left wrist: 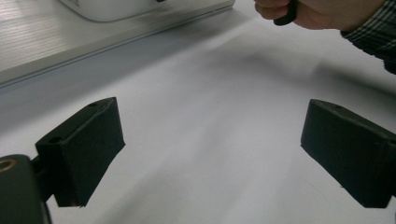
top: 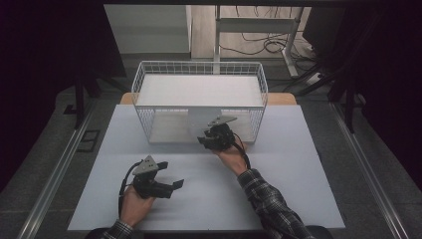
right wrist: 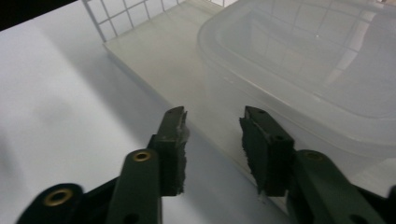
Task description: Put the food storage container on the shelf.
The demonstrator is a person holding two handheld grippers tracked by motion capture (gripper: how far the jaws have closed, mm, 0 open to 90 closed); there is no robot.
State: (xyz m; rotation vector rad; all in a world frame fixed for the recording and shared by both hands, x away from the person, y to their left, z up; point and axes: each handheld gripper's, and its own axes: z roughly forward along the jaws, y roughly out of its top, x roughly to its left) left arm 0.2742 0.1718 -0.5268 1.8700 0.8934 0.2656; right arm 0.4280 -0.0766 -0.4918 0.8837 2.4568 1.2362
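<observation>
1. At the front opening of the white wire basket [top: 144,79], my right gripper [top: 213,139] sits with its jaws parted and nothing between the pads; a gap shows between them in the right gripper view.
2. Just ahead of those jaws lies the clear plastic container [right wrist: 299,70], resting on the basket's lower shelf [right wrist: 154,51], its near rim beside my right fingertips [right wrist: 175,135] but not touched by them.
3. My left gripper [top: 166,184] hangs over the bare white table [top: 278,164], well apart from the basket, jaws spread wide and empty.
4. I judge the step in hand to be letting go of the container and backing out. To do it well, I would widen the jaws a little more so neither pad drags the rim, then draw straight back along the shelf line.
5. I would keep the wrist low, lest the grey plate [top: 222,120] catch the upper shelf.
6. The thin wall could slide if nudged, so no sideways sweep.
</observation>
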